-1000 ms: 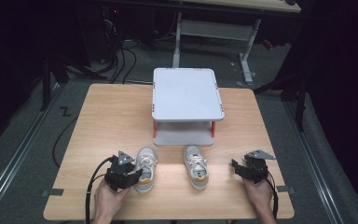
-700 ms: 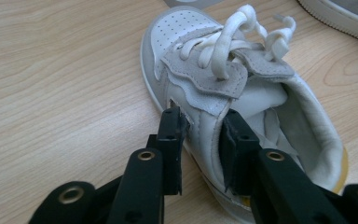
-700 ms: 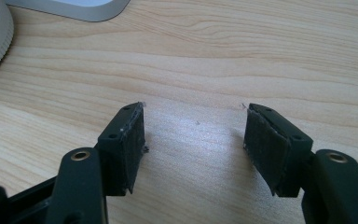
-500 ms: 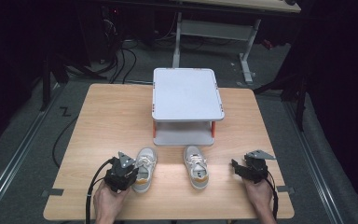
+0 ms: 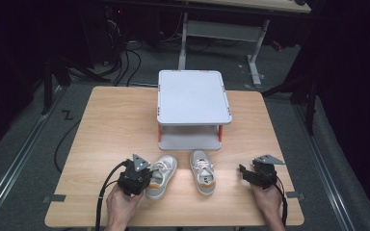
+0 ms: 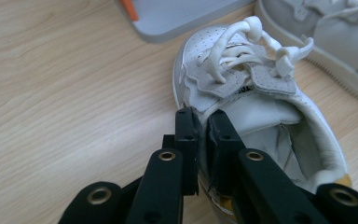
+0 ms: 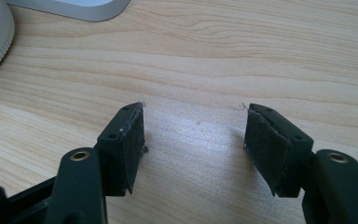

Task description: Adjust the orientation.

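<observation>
Two small white-and-grey sneakers lie near the table's front edge. My left gripper (image 5: 148,181) is shut on the left sneaker (image 5: 164,172), and its jaws have just been closing. In the left gripper view, my left gripper (image 6: 204,133) pinches the near side wall of the left sneaker (image 6: 242,84) beside its opening. The right sneaker (image 5: 202,172) lies free next to it, toe pointing away. My right gripper (image 5: 244,174) rests open to the right of that shoe. In the right gripper view, my right gripper (image 7: 193,144) has bare wood between its pads.
A grey two-level rack (image 5: 192,98) with orange posts stands at the middle back of the wooden table (image 5: 111,125), just beyond the shoes. Its lower shelf (image 6: 177,14) lies close to the held sneaker's toe. Cables trail from both grippers over the front edge.
My left gripper has shifted slightly right onto the left sneaker, and its jaws have closed on the shoe's side. The right gripper has stayed put.
</observation>
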Motion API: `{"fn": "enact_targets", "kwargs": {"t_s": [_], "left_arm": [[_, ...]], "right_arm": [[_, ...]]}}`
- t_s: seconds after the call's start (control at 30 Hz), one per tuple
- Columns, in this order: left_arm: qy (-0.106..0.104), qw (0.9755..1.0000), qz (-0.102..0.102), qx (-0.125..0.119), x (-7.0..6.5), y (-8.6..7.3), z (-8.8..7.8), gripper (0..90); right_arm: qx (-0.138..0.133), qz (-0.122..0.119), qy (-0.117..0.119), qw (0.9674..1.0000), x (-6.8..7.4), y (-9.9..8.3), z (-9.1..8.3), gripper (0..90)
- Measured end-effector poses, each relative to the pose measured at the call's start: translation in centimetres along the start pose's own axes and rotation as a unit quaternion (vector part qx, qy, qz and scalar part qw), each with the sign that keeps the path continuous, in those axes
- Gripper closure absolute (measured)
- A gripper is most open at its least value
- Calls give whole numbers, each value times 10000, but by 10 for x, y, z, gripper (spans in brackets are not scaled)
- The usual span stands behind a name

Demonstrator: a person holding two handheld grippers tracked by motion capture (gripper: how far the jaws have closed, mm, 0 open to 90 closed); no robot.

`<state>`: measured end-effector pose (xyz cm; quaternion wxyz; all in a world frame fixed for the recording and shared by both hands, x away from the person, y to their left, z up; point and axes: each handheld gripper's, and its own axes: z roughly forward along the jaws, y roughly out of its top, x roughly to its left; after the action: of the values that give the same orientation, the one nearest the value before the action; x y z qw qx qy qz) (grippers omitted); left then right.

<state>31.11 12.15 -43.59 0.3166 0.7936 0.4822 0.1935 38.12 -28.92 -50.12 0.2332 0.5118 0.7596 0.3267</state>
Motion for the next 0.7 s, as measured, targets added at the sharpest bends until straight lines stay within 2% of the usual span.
{"fn": "enact_targets", "kwargs": {"t_s": [0.2, 0.5, 0.53, 0.7], "left_arm": [[-52, 9999, -64, -91, -10, 15, 13, 841], [182, 9998, -33, -102, -24, 22, 26, 844], [294, 9995, -28, -95, -27, 22, 28, 844], [485, 9988, -13, -64, -32, 21, 33, 845]], "right_arm": [[2, -4, 0, 10000, 0, 0, 0, 378], [5, 1, 3, 10000, 0, 0, 0, 377], [5, 1, 2, 10000, 0, 0, 0, 377], [6, 0, 2, 10000, 0, 0, 0, 377]]}}
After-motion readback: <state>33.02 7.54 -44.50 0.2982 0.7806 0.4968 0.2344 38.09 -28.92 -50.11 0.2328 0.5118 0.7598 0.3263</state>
